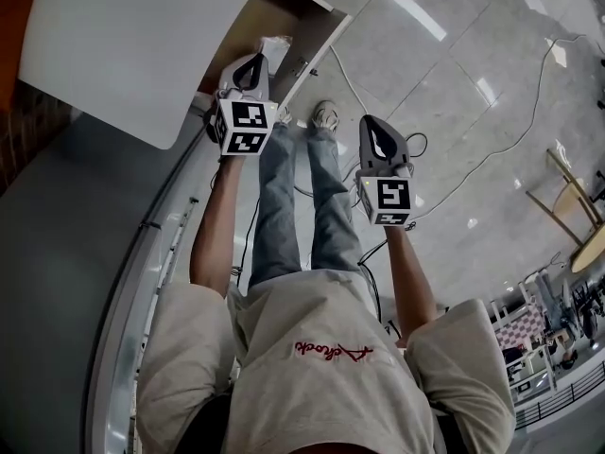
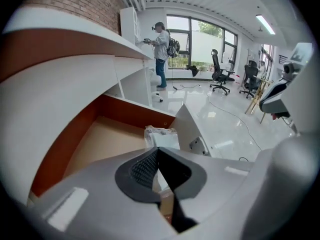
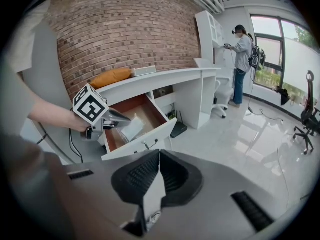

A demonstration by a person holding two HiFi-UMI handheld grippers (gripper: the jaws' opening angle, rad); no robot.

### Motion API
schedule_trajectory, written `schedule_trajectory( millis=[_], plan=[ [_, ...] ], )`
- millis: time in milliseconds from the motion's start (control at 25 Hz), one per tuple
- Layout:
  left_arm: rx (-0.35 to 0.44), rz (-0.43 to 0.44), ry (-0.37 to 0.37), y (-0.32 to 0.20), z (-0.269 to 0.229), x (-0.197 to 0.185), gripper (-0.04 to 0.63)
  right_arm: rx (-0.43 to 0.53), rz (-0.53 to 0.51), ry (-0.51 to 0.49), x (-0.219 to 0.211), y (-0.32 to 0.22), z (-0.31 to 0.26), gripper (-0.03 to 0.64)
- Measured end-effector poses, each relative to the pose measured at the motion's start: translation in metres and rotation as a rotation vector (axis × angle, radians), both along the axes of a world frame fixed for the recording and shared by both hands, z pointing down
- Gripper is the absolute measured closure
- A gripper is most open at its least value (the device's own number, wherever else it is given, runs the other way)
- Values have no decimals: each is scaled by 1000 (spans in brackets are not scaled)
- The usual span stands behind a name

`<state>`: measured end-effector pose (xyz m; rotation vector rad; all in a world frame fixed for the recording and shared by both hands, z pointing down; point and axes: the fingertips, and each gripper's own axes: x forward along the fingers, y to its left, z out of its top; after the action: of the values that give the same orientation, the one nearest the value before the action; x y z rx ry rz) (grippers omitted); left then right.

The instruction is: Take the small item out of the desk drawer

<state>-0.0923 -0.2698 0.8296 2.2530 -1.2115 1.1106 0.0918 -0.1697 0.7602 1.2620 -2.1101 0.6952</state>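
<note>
One small white packet looks pinched in the closed tips of the left gripper, sticking out just ahead of it over the open drawer. So it's grabbed, but not lifted clear yet, I'd say. Right gripper is closed on nothing, well off to the side.

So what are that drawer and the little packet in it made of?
The drawer: probably laminated board, going by flat panels with a glossy white front, reddish walls and matte tan bottom. The packet: something white in clear plastic wrap, judging by its shiny crinkles at the top.
</note>
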Motion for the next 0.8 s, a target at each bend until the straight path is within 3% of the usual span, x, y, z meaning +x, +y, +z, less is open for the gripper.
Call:
schedule_trajectory(
  millis=[320,800],
  plan=[
    [54,-38,60,26,-48,-10,586,17,-18,-1,-15,2,-8,604],
    [49,-58,139,81,-97,-3,586,64,-34,4,-27,-2,-44,604]
  ],
)
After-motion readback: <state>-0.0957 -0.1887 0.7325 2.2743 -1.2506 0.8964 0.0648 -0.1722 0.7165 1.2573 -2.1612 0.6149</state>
